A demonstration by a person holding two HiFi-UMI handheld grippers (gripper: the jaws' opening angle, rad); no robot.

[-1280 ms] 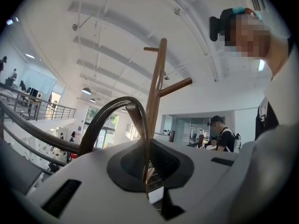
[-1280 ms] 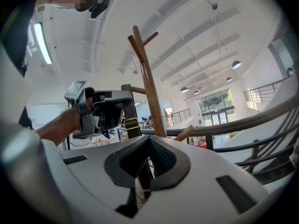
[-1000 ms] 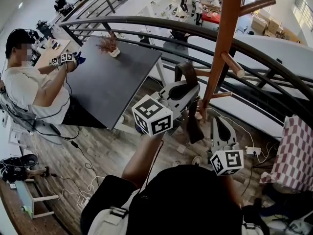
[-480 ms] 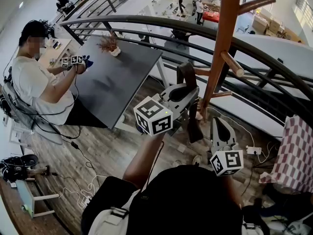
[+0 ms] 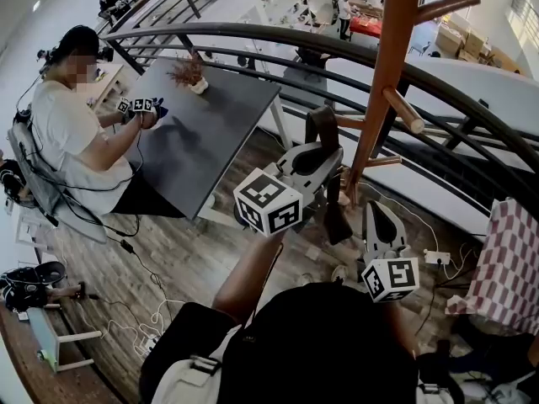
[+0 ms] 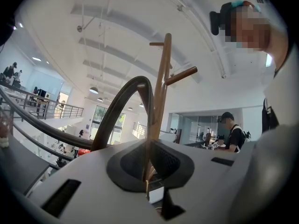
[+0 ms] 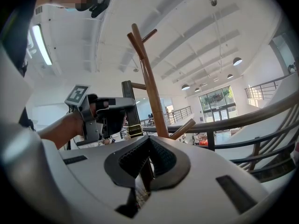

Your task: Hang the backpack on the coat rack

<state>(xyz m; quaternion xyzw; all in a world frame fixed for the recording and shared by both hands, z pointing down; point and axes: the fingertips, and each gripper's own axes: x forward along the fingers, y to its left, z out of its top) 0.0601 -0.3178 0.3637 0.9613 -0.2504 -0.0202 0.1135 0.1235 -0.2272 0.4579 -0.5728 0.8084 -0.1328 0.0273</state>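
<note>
A wooden coat rack (image 5: 383, 82) with angled pegs (image 5: 402, 112) rises just beyond both grippers. My left gripper (image 5: 328, 151) is shut on a dark brown backpack strap (image 5: 322, 124) that hangs down beside the pole. In the left gripper view the strap (image 6: 117, 111) arcs up as a loop and runs down into the jaws of the left gripper (image 6: 148, 146), with the rack (image 6: 161, 78) close behind. My right gripper (image 5: 375, 209) points up lower on the same strap. Its own view shows the right gripper (image 7: 148, 143) shut on the strap (image 7: 127, 97), below a brass buckle (image 7: 128, 130). The backpack's body is hidden.
A curved dark railing (image 5: 253, 36) runs behind the rack. To the left stands a dark table (image 5: 198, 141) with a small plant (image 5: 189, 76), where a seated person (image 5: 72, 133) holds grippers. Cables (image 5: 143, 310) lie on the wood floor. A checkered cloth (image 5: 505, 259) is at right.
My left gripper has drifted slightly right and down with the strap. The right gripper has held still. The seated person has leaned in toward the table.
</note>
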